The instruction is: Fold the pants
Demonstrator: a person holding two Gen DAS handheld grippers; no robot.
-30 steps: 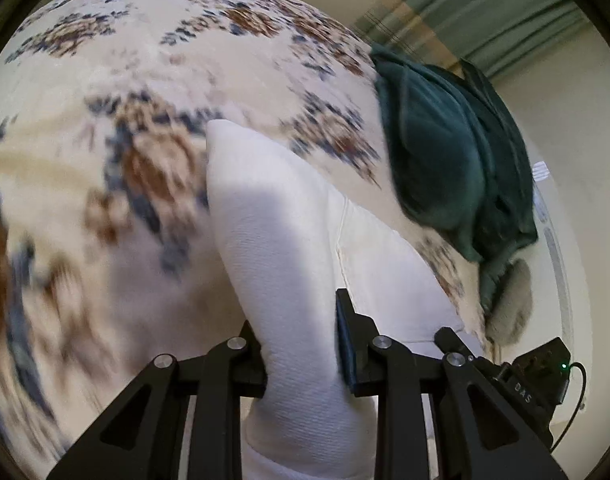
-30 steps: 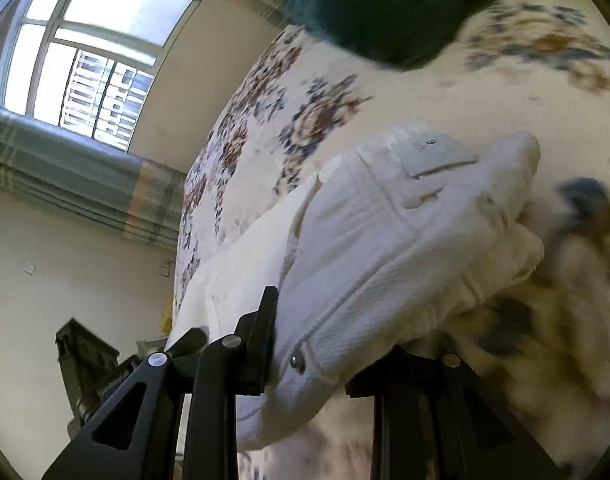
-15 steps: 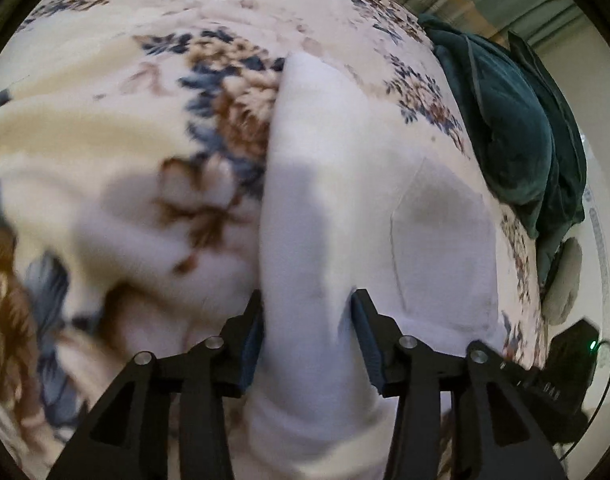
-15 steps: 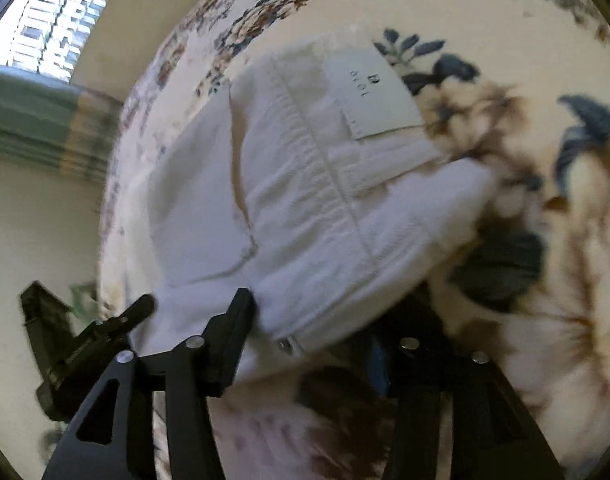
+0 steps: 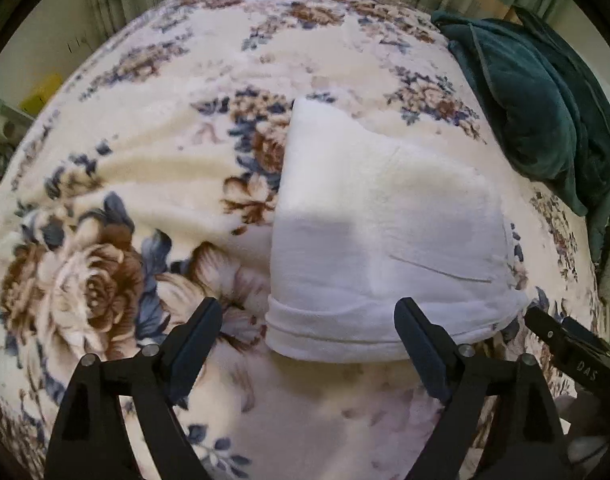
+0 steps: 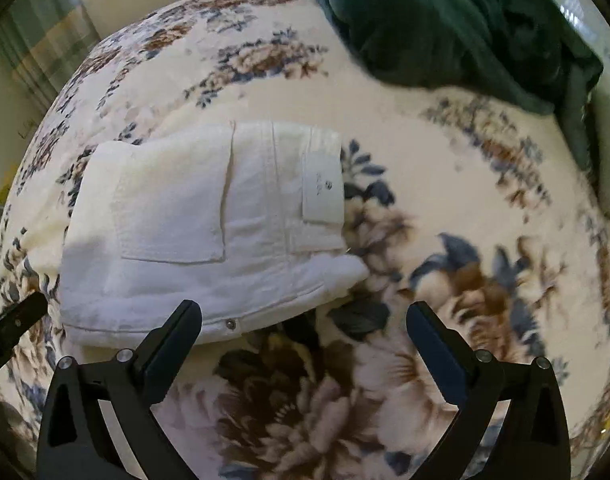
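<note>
Both grippers have let go of the pants (image 5: 385, 232), which now lie folded on the flowered bed (image 5: 145, 168), frame centre. Left gripper (image 5: 309, 320) and right gripper (image 6: 305, 320) are opening wide, empty.

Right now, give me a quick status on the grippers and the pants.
Left gripper and right gripper opening, nothing between the jaws. White pants folded, lying on the floral blanket. Green blanket heaped well clear.
</note>
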